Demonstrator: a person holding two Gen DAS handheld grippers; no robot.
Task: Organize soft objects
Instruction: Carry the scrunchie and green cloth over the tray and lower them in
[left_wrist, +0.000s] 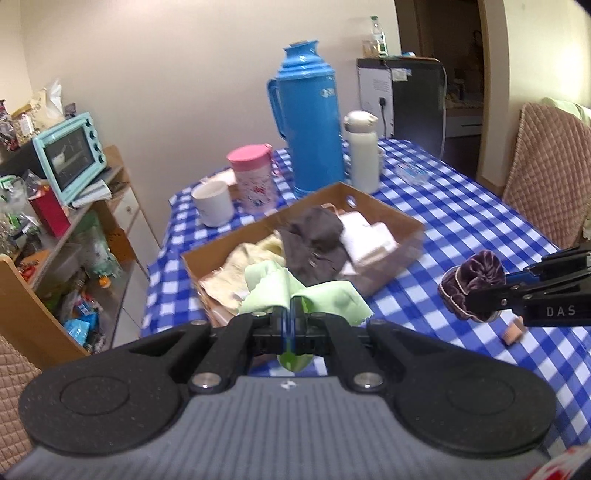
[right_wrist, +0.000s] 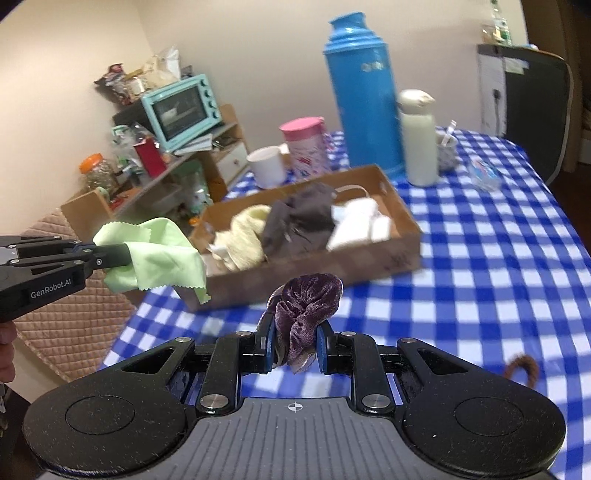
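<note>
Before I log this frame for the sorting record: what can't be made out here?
- Cardboard box contents: blurred in both views; the grey cloth covers whatever lies under it.
- Small brown loop on the checked tablecloth: right wrist view, too small to identify.
- Purple velvet scrunchie: its lower part sits hidden between the right gripper pads.

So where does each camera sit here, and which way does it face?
Left wrist: on the left gripper, looking down its fingers at the box; it is shut on a green cloth, and the right gripper shows at the right edge.
Right wrist: on the right gripper, shut on a purple scrunchie; the left gripper shows at left.
Shared: box, blue thermos, checked table.
</note>
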